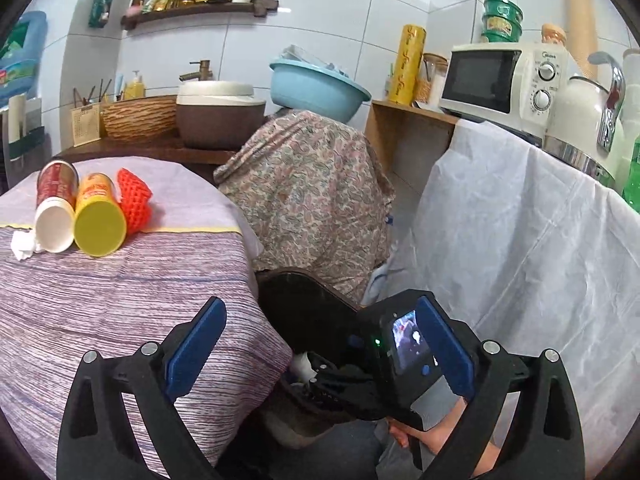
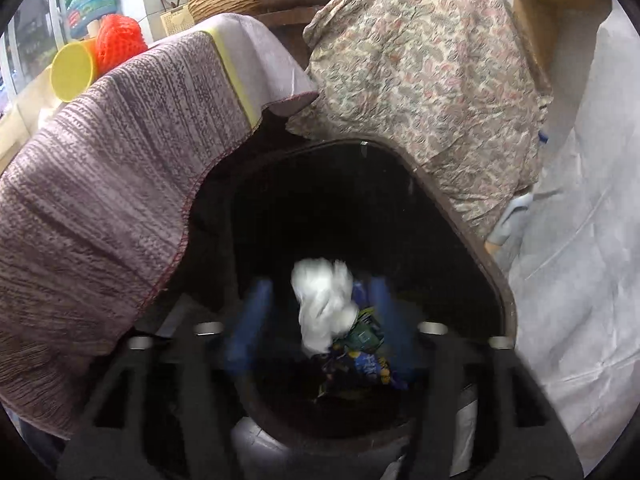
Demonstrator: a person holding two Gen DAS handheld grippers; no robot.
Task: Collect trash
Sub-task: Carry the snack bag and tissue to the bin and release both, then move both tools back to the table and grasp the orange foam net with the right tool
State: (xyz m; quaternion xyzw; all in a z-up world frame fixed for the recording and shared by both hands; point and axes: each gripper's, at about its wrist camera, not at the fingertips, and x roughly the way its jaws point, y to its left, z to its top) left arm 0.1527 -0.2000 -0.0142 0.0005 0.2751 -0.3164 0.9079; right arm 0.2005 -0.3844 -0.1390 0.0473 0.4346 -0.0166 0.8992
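Observation:
My left gripper [image 1: 320, 344] is open and empty above the edge of the striped table [image 1: 120, 300]. On the table lie a red snack can [image 1: 56, 200], a yellow snack can [image 1: 100, 216], orange foam netting [image 1: 134, 196] and a crumpled white tissue [image 1: 22, 246]. My right gripper [image 2: 320, 320] is open over the dark trash bin [image 2: 460, 216], its blue fingers [image 2: 252, 320] blurred. A white crumpled tissue [image 2: 324, 308] is between them, apart from both, above colourful wrappers [image 2: 360, 352] in the bin. The right gripper also shows in the left wrist view [image 1: 360, 380].
A floral cloth-covered object [image 1: 312, 196] stands behind the bin. A white sheet [image 1: 520, 240] drapes the right counter, with a microwave [image 1: 500, 80] and kettle [image 1: 580, 120] on top. A wash basin [image 1: 220, 116], blue bowl [image 1: 316, 88] and woven basket [image 1: 140, 116] stand at the back.

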